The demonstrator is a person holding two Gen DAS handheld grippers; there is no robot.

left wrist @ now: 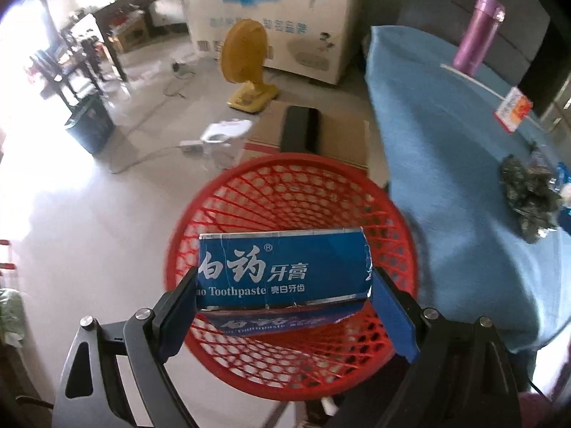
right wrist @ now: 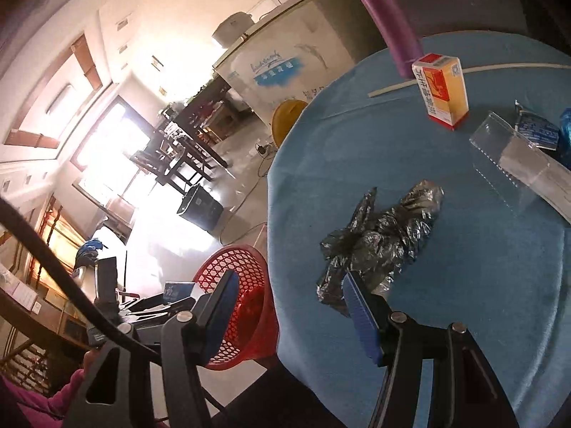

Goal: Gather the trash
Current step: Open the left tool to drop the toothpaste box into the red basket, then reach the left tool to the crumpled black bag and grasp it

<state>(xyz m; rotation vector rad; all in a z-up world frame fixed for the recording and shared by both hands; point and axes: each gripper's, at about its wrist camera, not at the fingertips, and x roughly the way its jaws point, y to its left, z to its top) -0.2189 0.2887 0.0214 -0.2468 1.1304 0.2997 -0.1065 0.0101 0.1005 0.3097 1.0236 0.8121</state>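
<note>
My left gripper (left wrist: pixel 283 285) is shut on a blue toothpaste box (left wrist: pixel 282 271) and holds it over the red mesh basket (left wrist: pixel 249 192) that stands on the floor beside the blue table (left wrist: pixel 446 149). The basket also shows in the right wrist view (right wrist: pixel 228 267), with the box (right wrist: pixel 176 290) above it. My right gripper (right wrist: pixel 289 281) is open and empty at the table's near edge, close to a crumpled black plastic bag (right wrist: pixel 382 235). An orange and white carton (right wrist: pixel 442 89), a clear plastic package (right wrist: pixel 514 164) and a blue wrapper (right wrist: pixel 539 126) lie further on the table.
A purple flask (right wrist: pixel 389 18) and a white strip (right wrist: pixel 464 71) are at the table's far side. On the floor stand a yellow fan (left wrist: pixel 246 67), a white kettle (left wrist: pixel 225 139), a black box (left wrist: pixel 89 125) and flat cardboard (left wrist: pixel 339 135). A white freezer (left wrist: pixel 271 10) is behind.
</note>
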